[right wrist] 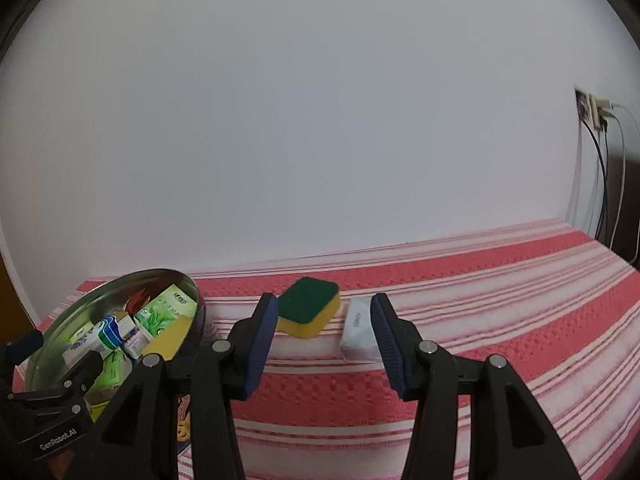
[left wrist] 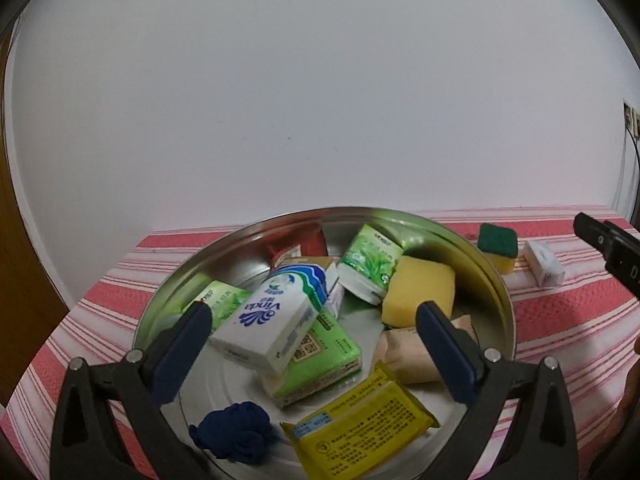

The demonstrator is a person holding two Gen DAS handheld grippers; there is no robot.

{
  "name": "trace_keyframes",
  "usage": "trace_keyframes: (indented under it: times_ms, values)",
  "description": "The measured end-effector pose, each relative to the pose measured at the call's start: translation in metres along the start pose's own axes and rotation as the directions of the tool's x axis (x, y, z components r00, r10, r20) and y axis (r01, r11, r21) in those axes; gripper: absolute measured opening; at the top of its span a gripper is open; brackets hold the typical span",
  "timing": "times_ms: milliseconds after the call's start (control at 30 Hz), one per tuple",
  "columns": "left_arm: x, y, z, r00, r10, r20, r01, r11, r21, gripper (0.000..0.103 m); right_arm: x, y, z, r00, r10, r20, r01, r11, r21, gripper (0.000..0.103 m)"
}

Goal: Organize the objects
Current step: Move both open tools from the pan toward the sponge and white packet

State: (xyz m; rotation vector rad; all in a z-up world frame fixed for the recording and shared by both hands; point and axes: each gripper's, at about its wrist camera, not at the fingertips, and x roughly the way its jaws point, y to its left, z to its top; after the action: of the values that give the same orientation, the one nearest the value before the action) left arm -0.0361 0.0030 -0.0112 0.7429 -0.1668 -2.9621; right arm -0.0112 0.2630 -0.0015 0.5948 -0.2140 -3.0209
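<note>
A round metal basin [left wrist: 472, 248] holds several items: a white and blue Vinda tissue pack [left wrist: 272, 328], green tissue packs [left wrist: 370, 264], a yellow sponge [left wrist: 418, 292], a yellow packet [left wrist: 360, 428] and a dark blue cloth ball [left wrist: 236, 436]. My left gripper [left wrist: 314, 316] hangs open over the basin, its pads touching nothing. On the striped cloth to the right of the basin [right wrist: 120, 284] lie a green-topped yellow sponge [right wrist: 308, 312] and a small white pack [right wrist: 358, 332]. My right gripper [right wrist: 324, 308] is open just short of those two, with nothing between its fingers.
The red and white striped cloth [right wrist: 480, 300] covers the table up to a plain white wall. A wall socket with hanging cables [right wrist: 592, 112] is at the far right. A wooden door [left wrist: 16, 260] borders the left edge.
</note>
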Motion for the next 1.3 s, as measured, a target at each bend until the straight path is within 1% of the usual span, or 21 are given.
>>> trace_keyframes:
  times_ms: [133,233,367,500,567,633,733,767,867,900,967,1067,1167,1233,1300]
  values:
    - [-0.003,-0.001,-0.001,1.000,-0.006,0.010,0.006,1.000,-0.003,0.103,-0.003,-0.018,-0.002,1.000,-0.002,-0.026,0.003,0.999,0.035,0.051]
    - [-0.006,-0.005,-0.002,1.000,-0.007,0.018,0.007,1.000,0.008,0.103,-0.004,-0.025,-0.005,0.999,-0.018,-0.041,0.020,0.998,0.054,0.051]
    - [-0.012,-0.009,-0.003,0.999,-0.027,0.039,0.026,0.999,0.018,0.103,-0.004,-0.046,-0.008,0.997,-0.044,-0.071,0.050,0.995,0.083,0.051]
    - [-0.016,-0.014,-0.004,0.997,-0.077,0.030,0.076,0.997,0.008,0.103,0.003,-0.064,-0.010,0.992,-0.051,-0.112,0.065,0.991,0.119,0.051]
    - [-0.020,-0.022,-0.005,0.995,-0.098,0.029,0.098,0.995,0.016,0.103,0.002,-0.076,-0.008,0.990,-0.062,-0.129,0.078,0.989,0.129,0.051]
    - [-0.024,-0.032,-0.006,0.992,-0.123,0.033,0.122,0.992,0.026,0.103,0.008,-0.081,-0.008,0.986,-0.055,-0.157,0.076,0.988,0.132,0.051]
    - [-0.028,-0.048,-0.007,0.985,-0.174,0.016,0.173,0.984,0.034,0.103,0.022,-0.078,-0.007,0.975,-0.028,-0.218,0.052,0.993,0.108,0.051]
    - [-0.031,-0.054,-0.008,0.982,-0.188,0.011,0.187,0.981,0.045,0.103,0.031,-0.071,-0.008,0.971,-0.004,-0.241,0.028,0.995,0.094,0.051]
    - [-0.039,-0.073,-0.010,0.978,-0.209,0.010,0.208,0.974,0.088,0.103,0.048,-0.059,-0.006,0.961,0.022,-0.276,-0.003,0.998,0.068,0.051]
    - [-0.040,-0.078,-0.010,0.977,-0.213,0.012,0.211,0.973,0.094,0.103,0.057,-0.054,-0.006,0.955,0.025,-0.295,-0.009,0.998,0.056,0.051]
    - [-0.045,-0.085,-0.010,0.975,-0.220,0.021,0.217,0.970,0.110,0.103,0.076,-0.045,-0.008,0.936,0.040,-0.350,-0.028,0.999,0.037,0.051]
    - [-0.043,-0.087,-0.009,0.975,-0.223,0.020,0.220,0.969,0.111,0.103,0.097,-0.038,-0.009,0.911,0.043,-0.410,-0.034,0.999,0.028,0.051]
    - [-0.037,-0.084,-0.005,0.977,-0.212,0.020,0.209,0.974,0.090,0.103,0.113,-0.036,-0.010,0.891,0.019,-0.453,-0.012,1.000,0.019,0.051]
    - [-0.032,-0.084,-0.001,0.982,-0.189,0.021,0.187,0.978,0.090,0.103,0.115,-0.038,-0.009,0.891,0.033,-0.452,-0.027,0.999,0.020,0.051]
    - [-0.026,-0.085,0.007,0.981,-0.195,0.009,0.194,0.978,0.077,0.103,0.115,-0.041,-0.009,0.888,0.056,-0.456,-0.052,0.998,0.020,0.050]
